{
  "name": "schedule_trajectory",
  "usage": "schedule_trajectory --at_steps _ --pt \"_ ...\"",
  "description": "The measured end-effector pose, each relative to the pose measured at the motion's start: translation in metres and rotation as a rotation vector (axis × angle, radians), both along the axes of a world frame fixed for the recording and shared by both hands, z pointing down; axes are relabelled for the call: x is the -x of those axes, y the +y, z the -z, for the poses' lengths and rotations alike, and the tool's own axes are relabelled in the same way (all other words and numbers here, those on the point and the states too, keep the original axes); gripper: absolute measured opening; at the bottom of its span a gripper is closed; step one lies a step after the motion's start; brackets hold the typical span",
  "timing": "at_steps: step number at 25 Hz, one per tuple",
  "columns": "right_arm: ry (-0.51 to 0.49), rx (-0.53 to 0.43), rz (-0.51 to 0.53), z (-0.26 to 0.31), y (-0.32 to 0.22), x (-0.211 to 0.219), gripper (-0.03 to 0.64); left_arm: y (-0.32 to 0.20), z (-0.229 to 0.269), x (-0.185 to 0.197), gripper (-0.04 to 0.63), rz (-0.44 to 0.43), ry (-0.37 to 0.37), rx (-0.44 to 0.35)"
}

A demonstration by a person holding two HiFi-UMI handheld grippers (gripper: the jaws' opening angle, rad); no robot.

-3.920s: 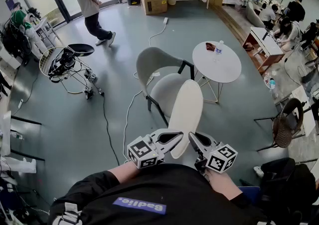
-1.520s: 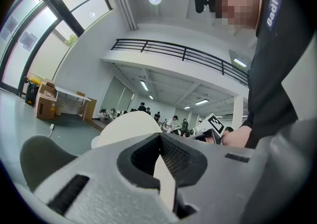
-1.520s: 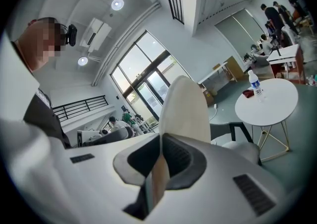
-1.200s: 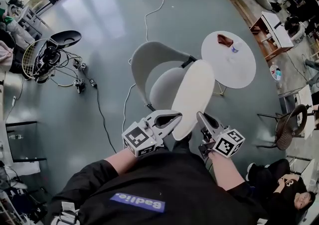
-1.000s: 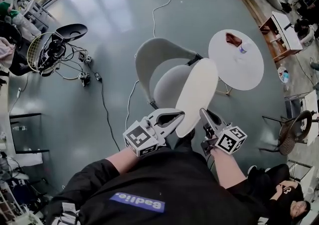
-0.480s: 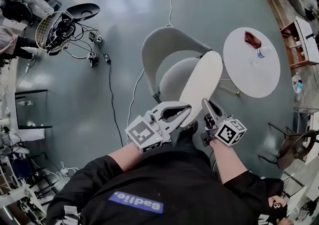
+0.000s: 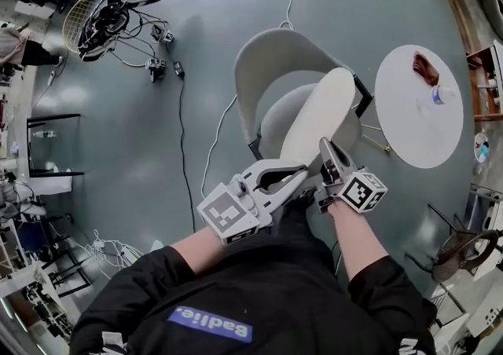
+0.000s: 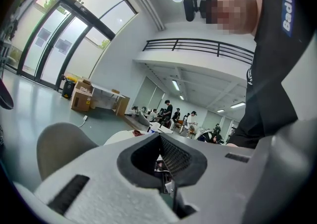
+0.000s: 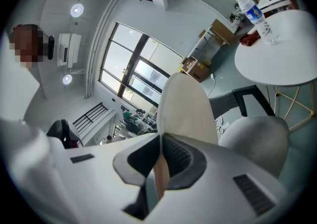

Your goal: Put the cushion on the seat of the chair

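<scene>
A cream oval cushion (image 7: 316, 119) stands on edge, tilted, over the seat of a light grey shell chair (image 7: 271, 59). My right gripper (image 7: 325, 146) is shut on the cushion's near lower rim; in the right gripper view the cushion (image 9: 185, 106) rises from between the jaws of that gripper (image 9: 161, 139), with the chair seat (image 9: 257, 141) to its right. My left gripper (image 7: 302, 176) sits just left of the cushion's bottom edge. In the left gripper view its jaws (image 8: 160, 138) are shut with no cushion between them, and the chair back (image 8: 59, 143) shows at the left.
A round white table (image 7: 409, 122) stands right of the chair, with a bottle (image 7: 438, 95) and a brown thing (image 7: 425, 67) on it. A white cable (image 7: 211, 153) trails across the floor left of the chair. A wire stand with gear (image 7: 106, 20) is at far left.
Both grippers and the cushion have come down and closer to the chair; the cushion now overlaps the seat. The right gripper's hold on it is unchanged.
</scene>
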State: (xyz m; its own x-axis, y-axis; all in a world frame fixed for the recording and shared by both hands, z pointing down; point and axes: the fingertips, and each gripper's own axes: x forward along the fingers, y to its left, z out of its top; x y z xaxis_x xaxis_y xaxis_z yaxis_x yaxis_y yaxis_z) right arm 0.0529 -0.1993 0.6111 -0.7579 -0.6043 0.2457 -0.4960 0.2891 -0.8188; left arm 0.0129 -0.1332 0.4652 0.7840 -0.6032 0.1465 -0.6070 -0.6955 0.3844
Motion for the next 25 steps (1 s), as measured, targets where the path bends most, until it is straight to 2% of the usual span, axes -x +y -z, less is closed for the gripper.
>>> schedule_trajectory --at_steps 14,19,25 --pt "-0.147 0.138 -0.134 -0.075 -0.049 0.049 0.04 -0.009 -0.019 0.031 0.015 0.029 -0.029 0.051" --pt "-0.22 0.183 -0.208 -0.108 -0.06 0.042 0.039 -0.009 -0.031 0.032 0.015 0.024 -0.03 0.102" --pt "-0.217 0.214 -0.251 -0.146 -0.043 0.012 0.04 -0.001 -0.051 0.016 0.015 -0.012 -0.026 0.14"
